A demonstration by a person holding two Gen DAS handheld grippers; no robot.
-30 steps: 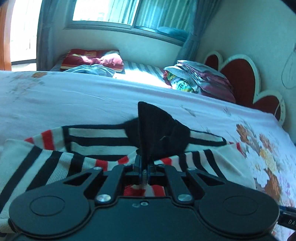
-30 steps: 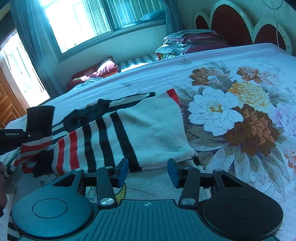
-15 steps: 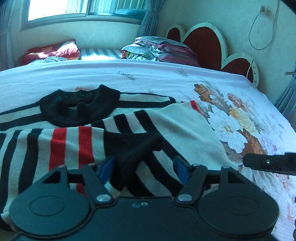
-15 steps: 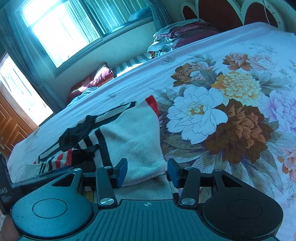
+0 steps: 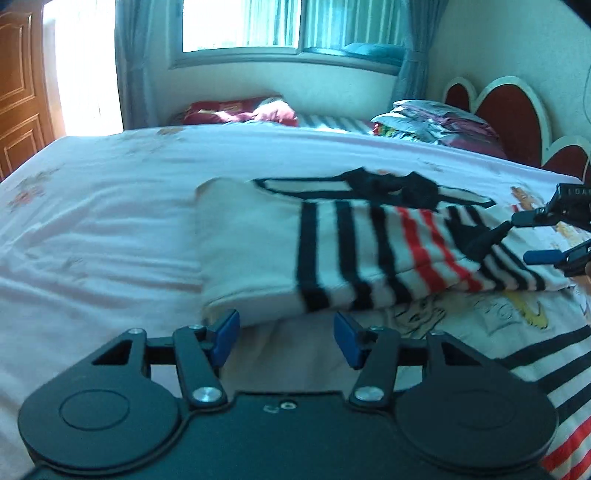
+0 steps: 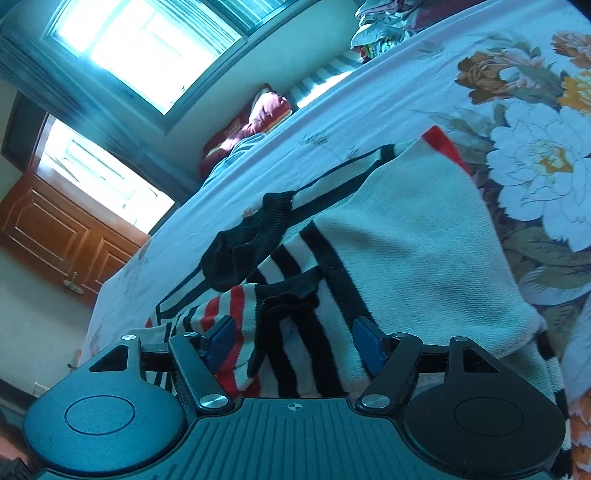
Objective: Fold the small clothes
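Opening, right gripper [image 6: 291, 341] fingers straddle the sweater [image 6: 406, 251]; closing left gripper [image 5: 286, 338] empty.

The left wrist camera sits just behind its own left gripper [image 5: 286, 338], close above the bed [image 5: 92, 229], looking down and forward across the striped sweater [image 5: 369, 251] toward the window [image 5: 291, 26]. The right wrist camera, rolled sideways, looks over the right gripper [image 6: 295, 345] from nearer. Both views share the sweater, bed, window and red pillow [image 5: 240, 110].
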